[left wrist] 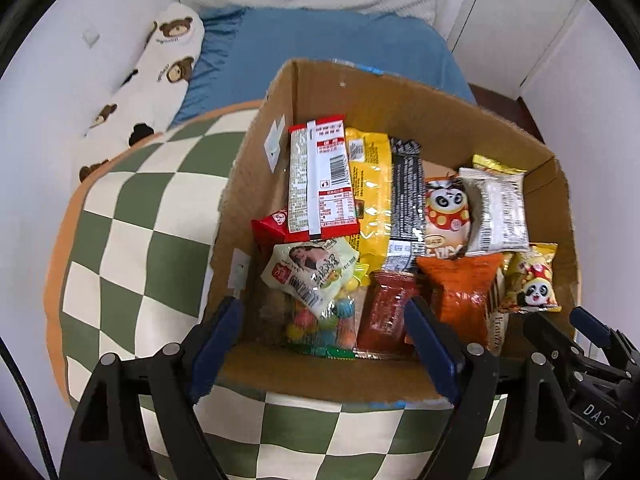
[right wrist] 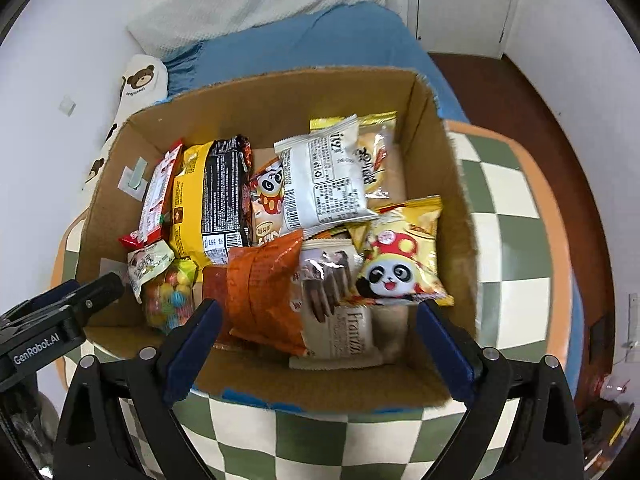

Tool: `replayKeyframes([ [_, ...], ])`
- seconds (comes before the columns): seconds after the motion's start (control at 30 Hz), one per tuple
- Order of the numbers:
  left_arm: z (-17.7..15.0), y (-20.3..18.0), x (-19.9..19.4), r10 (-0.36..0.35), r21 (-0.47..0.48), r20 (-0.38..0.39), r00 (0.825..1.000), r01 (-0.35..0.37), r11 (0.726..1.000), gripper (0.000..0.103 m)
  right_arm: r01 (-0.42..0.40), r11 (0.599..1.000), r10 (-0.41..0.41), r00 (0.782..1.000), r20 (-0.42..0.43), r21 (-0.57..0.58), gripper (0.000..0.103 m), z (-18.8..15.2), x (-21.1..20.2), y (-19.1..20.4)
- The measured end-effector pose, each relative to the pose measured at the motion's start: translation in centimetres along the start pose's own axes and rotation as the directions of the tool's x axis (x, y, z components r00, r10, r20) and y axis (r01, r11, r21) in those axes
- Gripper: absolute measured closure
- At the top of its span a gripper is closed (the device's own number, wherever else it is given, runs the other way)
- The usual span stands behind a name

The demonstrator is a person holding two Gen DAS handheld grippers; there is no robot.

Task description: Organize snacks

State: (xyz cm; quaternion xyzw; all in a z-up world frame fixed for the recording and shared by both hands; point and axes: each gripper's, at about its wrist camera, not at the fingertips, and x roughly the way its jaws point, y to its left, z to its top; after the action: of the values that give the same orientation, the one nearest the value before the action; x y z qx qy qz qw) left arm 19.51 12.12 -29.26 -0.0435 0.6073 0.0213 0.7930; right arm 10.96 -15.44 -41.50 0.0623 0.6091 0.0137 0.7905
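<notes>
A: Start with what sits closest to you. Your left gripper has its jaws spread wide with nothing pinched, poised over the near edge of the cardboard box. Your right gripper is just as wide and just as empty.

B: And beyond the tongs?

A: Right under your left one lie the bag of coloured candy balls and a dark red sachet. Under your right one are the orange packet and the panda bag. Further back, the yellow pack and black pack stand in a row.

B: So you're nearly finished?

A: I'd judge so. Every snack you can see is inside the box on the checkered cushion; none lies outside. The front ones look loose, so straightening may remain.
</notes>
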Motion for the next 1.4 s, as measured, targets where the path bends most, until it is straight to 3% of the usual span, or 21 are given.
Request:
replayKeyframes([
  [0.4,-5.2,-1.0,-8.6,-0.026,0.070,0.186,0.982,0.013,0.997,0.020,-0.007,1.000,0.008,0.985,0.173,-0.004,0.003,-4.9,-9.4,0.0],
  [0.67,-9.4,-0.7,-14.6,-0.042,0.086,0.279,0.959,0.018,0.996,0.020,-0.004,1.000,0.007,0.956,0.293,-0.011,0.001,-9.6,-16.9,0.2],
  [1.0,-14.6,-0.4,-19.7,-0.041,0.108,0.330,0.943,0.006,0.994,0.020,0.014,1.000,-0.004,0.924,0.382,-0.021,0.001,-14.8,-23.8,0.5],
  [1.4,-17.5,0.4,-24.1,-0.025,0.083,0.376,0.926,-0.007,0.997,0.020,0.018,1.000,-0.006,0.898,0.441,-0.023,0.000,-18.8,-28.5,0.8],
])
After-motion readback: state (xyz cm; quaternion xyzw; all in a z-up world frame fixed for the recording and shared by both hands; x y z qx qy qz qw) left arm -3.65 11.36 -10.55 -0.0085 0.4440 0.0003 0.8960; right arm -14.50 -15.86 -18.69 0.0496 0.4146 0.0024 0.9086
